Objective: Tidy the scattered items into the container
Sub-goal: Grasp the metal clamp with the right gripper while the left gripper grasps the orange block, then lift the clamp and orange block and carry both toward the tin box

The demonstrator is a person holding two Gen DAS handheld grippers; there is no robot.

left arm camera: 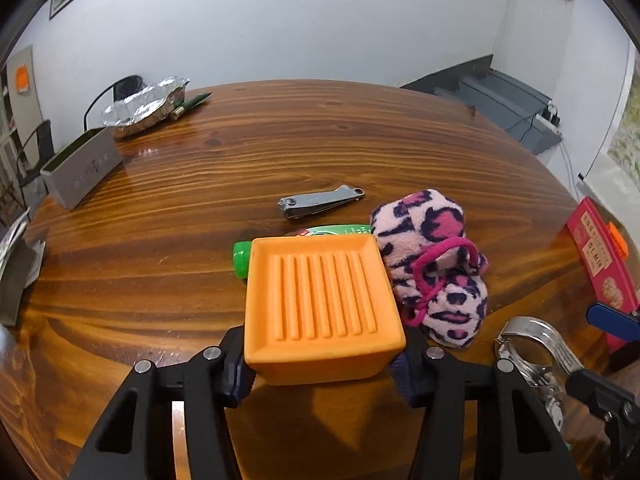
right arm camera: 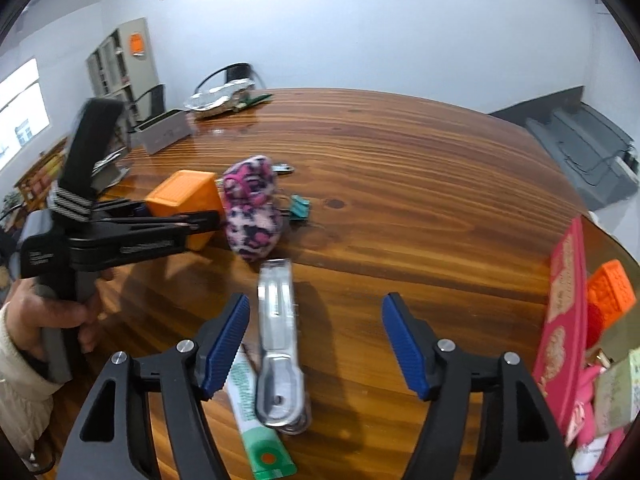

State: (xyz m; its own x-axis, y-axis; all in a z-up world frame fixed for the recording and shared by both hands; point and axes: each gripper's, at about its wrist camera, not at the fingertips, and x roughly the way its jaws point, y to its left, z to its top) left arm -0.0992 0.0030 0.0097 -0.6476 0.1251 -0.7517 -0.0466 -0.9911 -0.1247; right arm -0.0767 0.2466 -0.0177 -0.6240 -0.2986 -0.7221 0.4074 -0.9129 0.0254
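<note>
A: Left wrist view cut a lot off. A green tube [left arm camera: 280, 240] lay behind the orange tray [left arm camera: 320, 300], so only its cap and a strip of label showed. What about the grip?

B: The left gripper [left arm camera: 322, 372] was clamped on the tray's near wall, pads pressed on both sides. The tray held nothing, just bare ridges.

A: And beside the tray?

B: A leopard-print pouch [left arm camera: 432, 264] touched the tray's right side, a pink loop across it. A nail clipper [left arm camera: 320, 202] lay beyond the tray, apart from it. A metal clamp [left arm camera: 532, 344] sat right of the tray, partly cut off.

A: Right wrist view?

B: The right gripper [right arm camera: 316, 340] stood wide apart, gripping nothing. A metal clipper [right arm camera: 278, 344] lay on the table [right arm camera: 400, 160] between its fingers, touching neither, blurred. Another green tube [right arm camera: 256, 420] ran under the left finger. A teal clip [right arm camera: 299, 207] peeked from behind the pouch. Past the table's right edge, a red box [right arm camera: 560, 340] hid a bin of items I couldn't identify.
</note>
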